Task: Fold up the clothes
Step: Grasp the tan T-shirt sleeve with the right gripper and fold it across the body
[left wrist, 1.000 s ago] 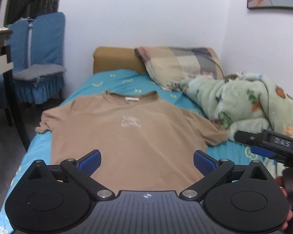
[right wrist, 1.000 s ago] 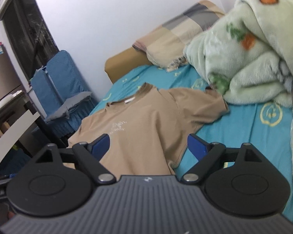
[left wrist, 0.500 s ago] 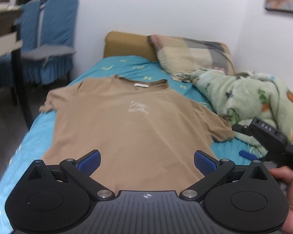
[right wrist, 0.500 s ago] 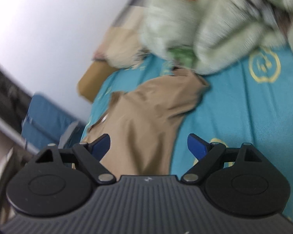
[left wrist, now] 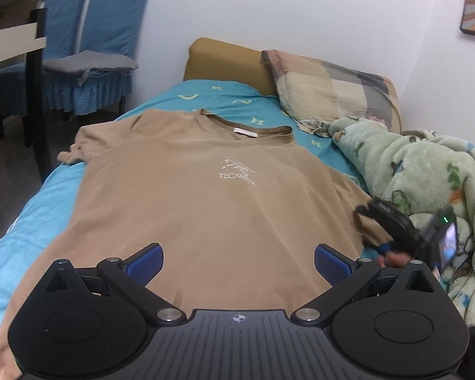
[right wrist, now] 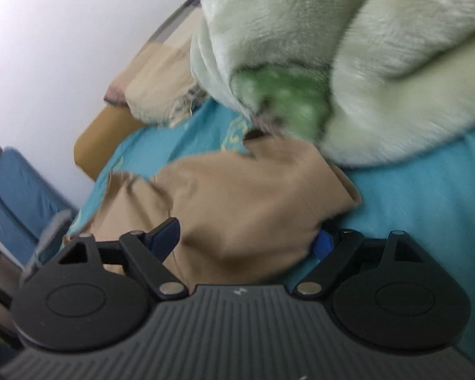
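Teal bedsheet (left wrist: pixel 31 196) with little yellow marks covered the whole bed, and that's what everything was sitting on. Tan t-shirt (left wrist: pixel 205 209) was laid out flat on it, front side up, collar pointing toward the brown headboard (left wrist: pixel 224 60), pale print in the middle of the chest. One sleeve reached the bed's edge on the side nearest the blue chairs (left wrist: pixel 88 41); the other lay just beside the fluffy green blanket (left wrist: pixel 427 171) bunched along the wall side. A patchwork pillow (left wrist: pixel 335 91) leaned against the headboard, touching the blanket.

My left gripper (left wrist: pixel 239 261) was wide — nothing between the blue pads, just the lower part of the shirt showing past them.

My right gripper (right wrist: pixel 247 237) was down at the sleeve by the blanket, tilted, jaws also spread wide. From its own camera the sleeve cloth sat between the fingers, bulging up and hiding most of the right-side pad (right wrist: pixel 321 242), but the pads weren't pressed together on it. That view was blurry, so I couldn't tell whether the pads actually touched the fabric.
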A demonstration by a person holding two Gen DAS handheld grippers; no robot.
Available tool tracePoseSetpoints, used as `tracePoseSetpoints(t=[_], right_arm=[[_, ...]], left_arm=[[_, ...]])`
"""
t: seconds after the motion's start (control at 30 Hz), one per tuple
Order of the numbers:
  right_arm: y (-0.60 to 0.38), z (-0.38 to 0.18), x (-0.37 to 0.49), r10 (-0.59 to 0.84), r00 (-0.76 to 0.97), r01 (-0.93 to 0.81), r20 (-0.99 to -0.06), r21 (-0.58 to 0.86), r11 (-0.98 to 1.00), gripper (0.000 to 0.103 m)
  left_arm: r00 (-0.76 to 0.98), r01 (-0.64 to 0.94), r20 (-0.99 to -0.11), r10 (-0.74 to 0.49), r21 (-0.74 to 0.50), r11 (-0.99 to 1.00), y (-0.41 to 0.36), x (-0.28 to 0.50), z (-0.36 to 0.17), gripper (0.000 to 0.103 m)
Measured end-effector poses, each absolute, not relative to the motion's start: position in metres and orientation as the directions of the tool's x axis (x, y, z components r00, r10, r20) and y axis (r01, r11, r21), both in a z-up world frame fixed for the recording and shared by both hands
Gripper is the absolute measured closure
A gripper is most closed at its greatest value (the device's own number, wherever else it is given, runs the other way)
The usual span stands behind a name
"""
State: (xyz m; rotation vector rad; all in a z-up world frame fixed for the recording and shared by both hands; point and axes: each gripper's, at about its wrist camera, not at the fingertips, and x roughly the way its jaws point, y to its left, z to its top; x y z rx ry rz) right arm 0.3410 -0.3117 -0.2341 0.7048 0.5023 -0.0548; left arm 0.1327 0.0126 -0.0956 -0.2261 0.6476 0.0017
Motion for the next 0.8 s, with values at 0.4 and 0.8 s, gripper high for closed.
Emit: tracePoseSetpoints(t=[0.4,0.8], right_arm=[[-0.275,-0.169,0.388,0.123,0.876,0.117,-0.467,0.451,0.885,0.095],[-0.144,-0.025,0.399,-0.004,0.945,0.04,-0.326,0.104,0.994,0.095]], left_arm=[[0.793,-0.146,-0.608,-0.021,-0.224,0.964,0.034,0.167,-0.105,0.001],[0.845,-0.311,-0.514,0.144,-0.255,0.915,0.107,0.118,-0.049,0.0]])
